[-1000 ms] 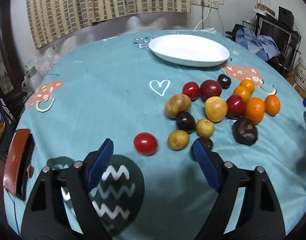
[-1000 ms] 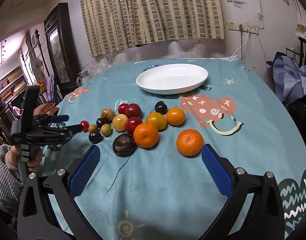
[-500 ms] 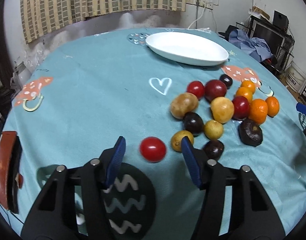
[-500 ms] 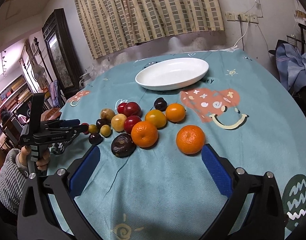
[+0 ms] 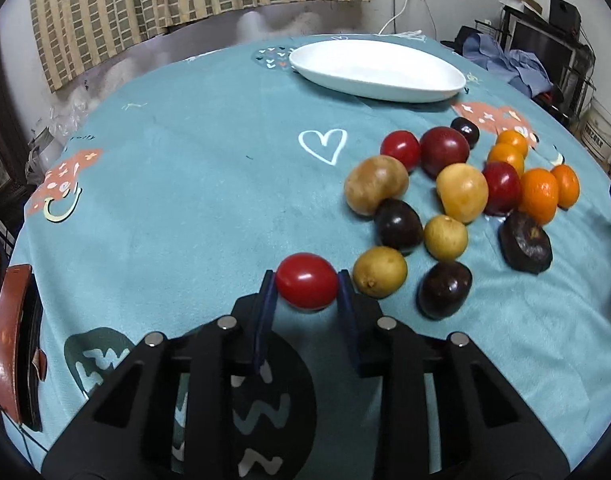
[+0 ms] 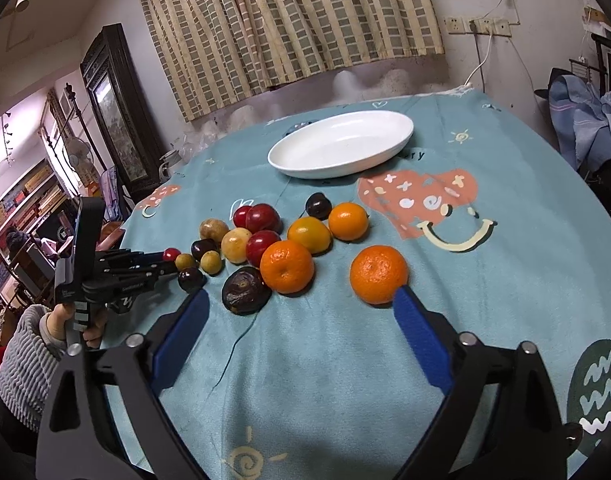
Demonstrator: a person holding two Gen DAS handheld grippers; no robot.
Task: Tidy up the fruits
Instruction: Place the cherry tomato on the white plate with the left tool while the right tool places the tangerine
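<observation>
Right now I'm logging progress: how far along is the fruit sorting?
Barely begun. The white dish holds nothing yet. In hand: the left hand-held gripper is shut on a small red fruit. The right hand-held gripper is open beside an orange. The remaining fruit lies on the tablecloth.

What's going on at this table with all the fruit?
A person is sorting fruit with a handheld tool in each hand. The left tool is shut on a small red tomato at the near edge of the pile. The right tool is open, beside an orange. The white dish holds nothing yet.
</observation>
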